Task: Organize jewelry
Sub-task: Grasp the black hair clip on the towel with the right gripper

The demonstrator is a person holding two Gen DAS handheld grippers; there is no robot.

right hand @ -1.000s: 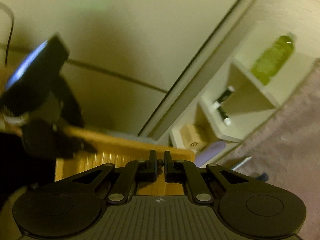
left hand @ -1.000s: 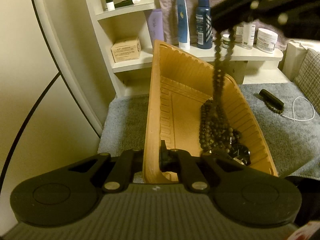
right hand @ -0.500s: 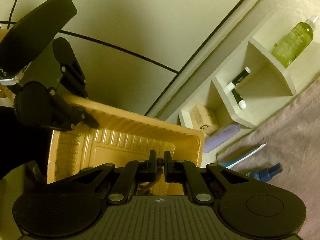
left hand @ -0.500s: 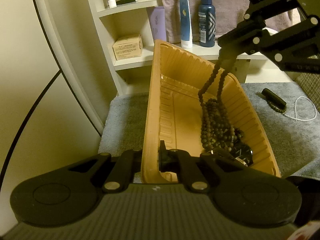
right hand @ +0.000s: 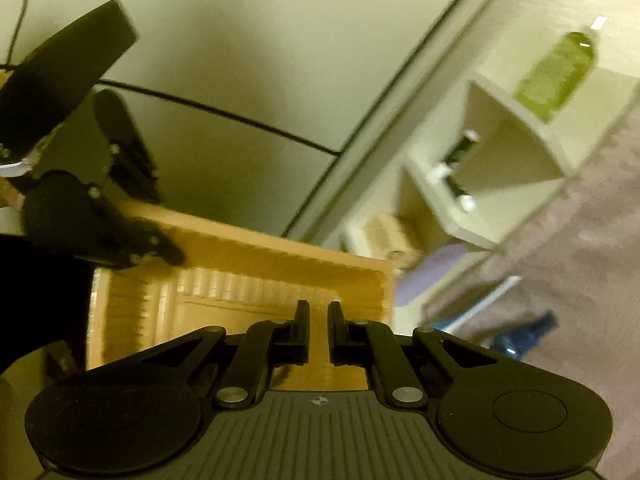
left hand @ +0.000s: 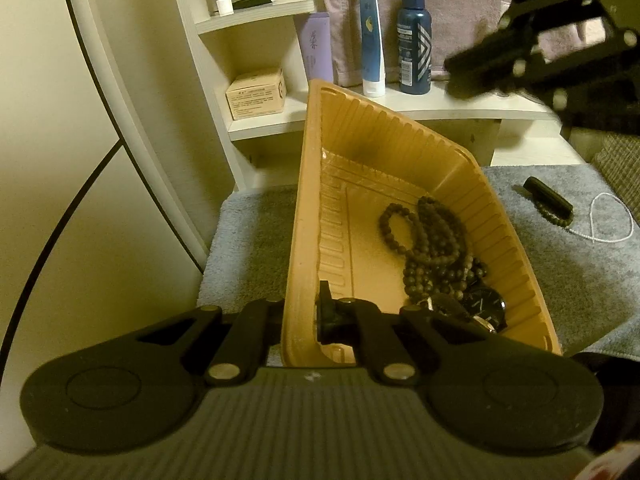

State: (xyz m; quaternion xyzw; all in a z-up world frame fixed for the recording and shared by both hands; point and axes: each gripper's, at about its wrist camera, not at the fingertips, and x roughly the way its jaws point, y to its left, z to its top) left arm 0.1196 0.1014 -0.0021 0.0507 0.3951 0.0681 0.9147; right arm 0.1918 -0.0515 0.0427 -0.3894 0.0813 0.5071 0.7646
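Observation:
My left gripper [left hand: 304, 308] is shut on the near left wall of an orange plastic tray [left hand: 500, 220] and holds it tilted above the grey mat. A dark bead necklace [left hand: 432, 240] lies coiled in the tray's low side, beside a black watch [left hand: 484, 304]. Blurred at the upper right, above the tray, hangs my right gripper [left hand: 456, 76]. In its own view my right gripper [right hand: 319, 312] shows only a narrow slit and nothing between the fingers. Below it is the tray [right hand: 280, 256], with the left gripper [right hand: 172, 256] on its rim.
A grey mat [left hand: 256, 240] covers the surface. To the right on it lie a black stick with a bead bracelet [left hand: 548, 200] and a white string [left hand: 612, 232]. Behind stands a white shelf with a blue spray bottle [left hand: 416, 32], a tube [left hand: 370, 40] and a box [left hand: 256, 94].
The bead necklace that hung from my right gripper now lies wholly in the tray. The right gripper has drawn away up and to the right. The left gripper and tray stayed put.

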